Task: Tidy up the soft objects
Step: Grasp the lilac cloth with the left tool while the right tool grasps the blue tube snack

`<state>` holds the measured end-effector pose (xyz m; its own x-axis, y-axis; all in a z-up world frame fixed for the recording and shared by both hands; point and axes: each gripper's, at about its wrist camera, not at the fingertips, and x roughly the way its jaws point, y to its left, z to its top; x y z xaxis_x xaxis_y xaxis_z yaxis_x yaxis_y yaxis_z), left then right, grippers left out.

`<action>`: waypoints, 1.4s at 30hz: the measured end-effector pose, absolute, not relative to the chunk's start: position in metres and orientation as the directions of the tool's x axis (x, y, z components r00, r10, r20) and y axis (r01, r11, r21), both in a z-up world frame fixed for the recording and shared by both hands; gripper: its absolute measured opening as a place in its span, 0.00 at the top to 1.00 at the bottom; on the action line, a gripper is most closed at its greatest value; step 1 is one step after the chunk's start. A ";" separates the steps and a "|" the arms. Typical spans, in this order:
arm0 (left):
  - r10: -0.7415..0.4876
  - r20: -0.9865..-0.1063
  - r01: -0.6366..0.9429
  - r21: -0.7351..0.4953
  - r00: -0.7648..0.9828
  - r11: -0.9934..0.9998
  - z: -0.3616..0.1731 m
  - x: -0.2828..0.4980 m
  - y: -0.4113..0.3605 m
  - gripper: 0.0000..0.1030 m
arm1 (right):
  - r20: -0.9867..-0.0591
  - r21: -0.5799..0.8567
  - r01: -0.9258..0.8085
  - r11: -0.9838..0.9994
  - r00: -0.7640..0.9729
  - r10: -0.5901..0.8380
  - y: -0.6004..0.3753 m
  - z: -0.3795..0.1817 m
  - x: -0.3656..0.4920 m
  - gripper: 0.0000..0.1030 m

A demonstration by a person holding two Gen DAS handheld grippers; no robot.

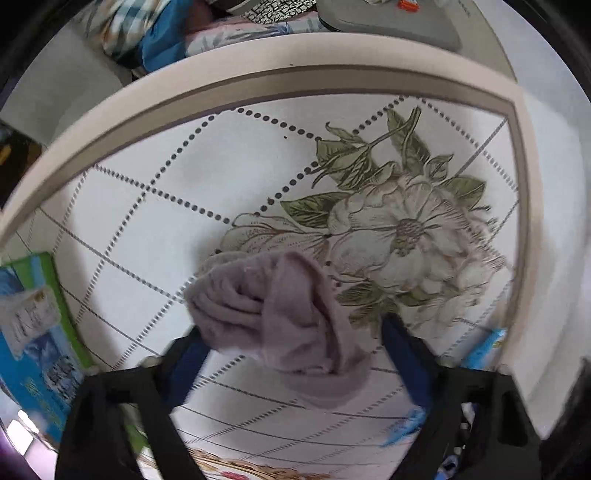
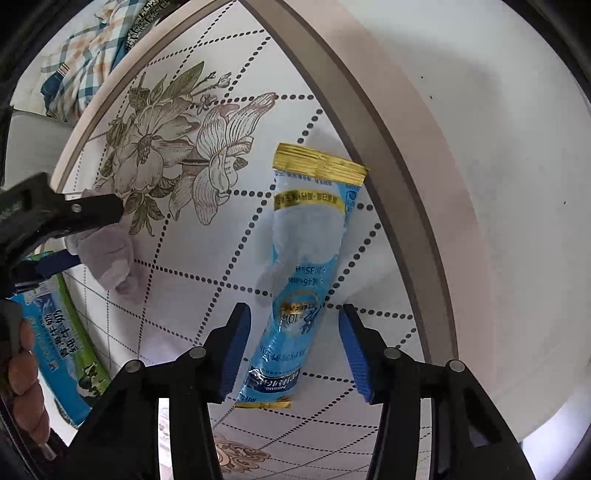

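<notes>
A crumpled mauve soft cloth [image 1: 280,317] lies on the flower-patterned table top [image 1: 229,173]. My left gripper [image 1: 291,354] is open, its blue pads on either side of the cloth's near part. In the right wrist view the cloth [image 2: 109,254] shows at the left under the left gripper's fingers [image 2: 92,212]. My right gripper [image 2: 295,347] is open around the lower half of a blue and gold sachet [image 2: 306,266] lying flat near the table's right edge.
A green and blue milk carton [image 2: 62,332] lies at the table's left edge. The table has a raised beige rim [image 2: 388,166]. Patterned fabrics [image 1: 155,33] and a grey cushion [image 1: 388,22] lie beyond the far rim.
</notes>
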<state>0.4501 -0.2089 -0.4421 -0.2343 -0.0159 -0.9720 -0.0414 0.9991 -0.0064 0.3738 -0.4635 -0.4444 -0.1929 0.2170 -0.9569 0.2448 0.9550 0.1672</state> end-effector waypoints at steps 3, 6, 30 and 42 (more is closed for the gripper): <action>0.012 -0.978 0.003 0.012 -0.207 1.000 -0.439 0.444 -0.211 0.61 | -0.966 0.130 0.224 0.966 -0.193 0.174 -0.453 -0.445 0.378 0.49; 0.070 -0.978 0.075 0.057 -0.198 0.996 -0.438 0.426 -0.210 0.61 | -0.973 0.080 0.163 0.983 -0.200 0.113 -0.436 -0.446 0.380 0.57; 0.045 -0.988 0.069 0.035 -0.146 0.997 -0.441 0.376 -0.201 0.67 | -0.984 -0.060 0.018 0.998 -0.167 -0.056 -0.375 -0.443 0.332 0.77; -0.006 -0.998 0.059 -0.010 -0.070 0.998 -0.399 0.313 -0.196 0.68 | -0.991 -0.015 0.054 0.998 -0.131 -0.007 -0.350 -0.419 0.306 0.85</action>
